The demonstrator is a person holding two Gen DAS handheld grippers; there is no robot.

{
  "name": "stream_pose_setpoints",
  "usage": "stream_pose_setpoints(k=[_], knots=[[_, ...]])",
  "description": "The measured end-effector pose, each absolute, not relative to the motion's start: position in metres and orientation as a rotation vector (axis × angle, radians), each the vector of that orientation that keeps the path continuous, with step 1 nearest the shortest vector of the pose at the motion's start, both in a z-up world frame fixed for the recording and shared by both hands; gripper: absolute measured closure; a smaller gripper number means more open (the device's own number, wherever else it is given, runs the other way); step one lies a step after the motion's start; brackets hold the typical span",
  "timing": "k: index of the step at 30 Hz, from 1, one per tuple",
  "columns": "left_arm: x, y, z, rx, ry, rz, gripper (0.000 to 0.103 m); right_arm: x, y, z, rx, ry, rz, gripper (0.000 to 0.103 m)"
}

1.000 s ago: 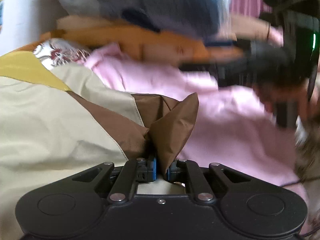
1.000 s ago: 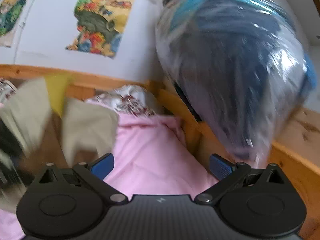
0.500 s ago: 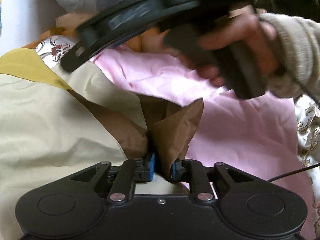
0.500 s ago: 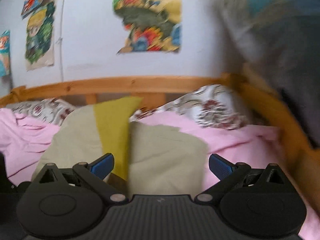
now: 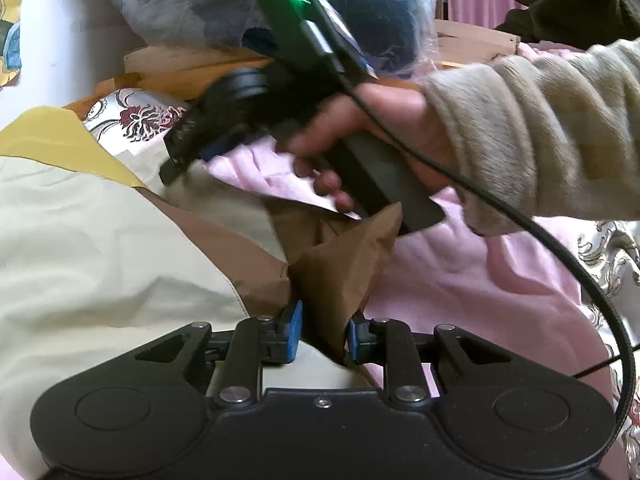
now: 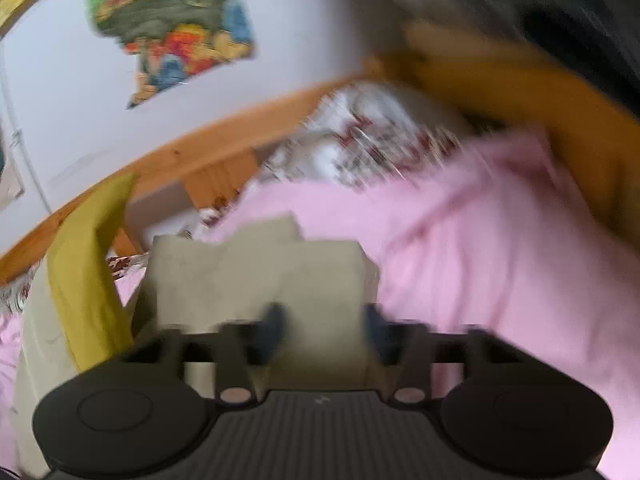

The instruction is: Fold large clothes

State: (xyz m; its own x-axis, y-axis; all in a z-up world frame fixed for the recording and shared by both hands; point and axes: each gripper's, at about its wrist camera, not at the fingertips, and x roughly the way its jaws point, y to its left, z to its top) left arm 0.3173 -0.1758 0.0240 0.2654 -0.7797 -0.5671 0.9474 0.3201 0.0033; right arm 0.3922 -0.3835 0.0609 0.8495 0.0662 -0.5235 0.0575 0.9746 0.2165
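Note:
A large cream garment (image 5: 92, 248) with brown and yellow panels lies on a pink sheet (image 5: 472, 276). My left gripper (image 5: 322, 332) is shut on its brown corner (image 5: 344, 268). My right gripper (image 5: 176, 160), held in a hand, reaches over to the garment's cream far edge. In the blurred right wrist view the right gripper (image 6: 324, 328) has narrowed around the cream fabric (image 6: 260, 276), with a visible gap between the fingers. The yellow panel (image 6: 84, 264) hangs to its left.
A wooden bed frame (image 6: 192, 160) runs behind, with a floral pillow (image 5: 132, 120) and a plastic-wrapped bundle (image 5: 248, 8) above. Posters (image 6: 176, 32) hang on the white wall. A black cable (image 5: 560, 248) trails from the right gripper.
My right gripper swung down to the garment's cream edge and its fingers narrowed from wide open. My left gripper kept hold of the brown corner and barely moved.

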Motion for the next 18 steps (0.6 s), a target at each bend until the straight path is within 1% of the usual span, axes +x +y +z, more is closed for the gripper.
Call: stream_pose_setpoints(k=[1,2,3,5,7,11,12,13,14,15,16,17,18], knots=[[0.317,-0.174,0.024,0.377,0.518,-1.205,0.076,0.394,-0.376,0.066,0.19,0.528,0.041,0.086],[0.317,-0.173,0.024,0.377,0.517,-1.206,0.076,0.397,-0.367,0.07,0.142,0.5,0.084,0.094],[0.318,-0.173,0.024,0.378,0.518,-1.207,0.076,0.399,-0.359,0.072,0.093,0.487,0.116,0.096],[0.322,-0.175,0.022,0.385,0.525,-1.212,0.076,0.41,-0.344,0.069,0.002,0.49,0.165,0.096],[0.326,-0.182,0.017,0.407,0.548,-1.215,0.076,0.422,-0.336,0.058,-0.078,0.531,0.157,0.096],[0.332,-0.2,-0.002,0.448,0.6,-1.223,0.075,0.419,-0.348,0.051,-0.088,0.565,0.125,0.095],[0.333,-0.204,-0.004,0.46,0.607,-1.222,0.074,0.414,-0.352,0.053,-0.087,0.565,0.117,0.092],[0.332,-0.206,-0.003,0.467,0.608,-1.222,0.074,0.409,-0.357,0.056,-0.085,0.564,0.111,0.082],[0.333,-0.206,-0.001,0.464,0.609,-1.226,0.074,0.403,-0.363,0.059,-0.081,0.561,0.104,0.069],[0.334,-0.204,0.002,0.444,0.608,-1.23,0.073,0.395,-0.368,0.064,-0.072,0.554,0.091,0.061],[0.335,-0.2,0.006,0.41,0.603,-1.236,0.071,0.388,-0.371,0.068,-0.061,0.538,0.08,0.046],[0.335,-0.194,0.01,0.372,0.592,-1.245,0.068,0.378,-0.373,0.073,-0.049,0.511,0.077,0.036],[0.333,-0.185,0.016,0.325,0.567,-1.255,0.056,0.369,-0.375,0.078,-0.038,0.482,0.07,0.032]])
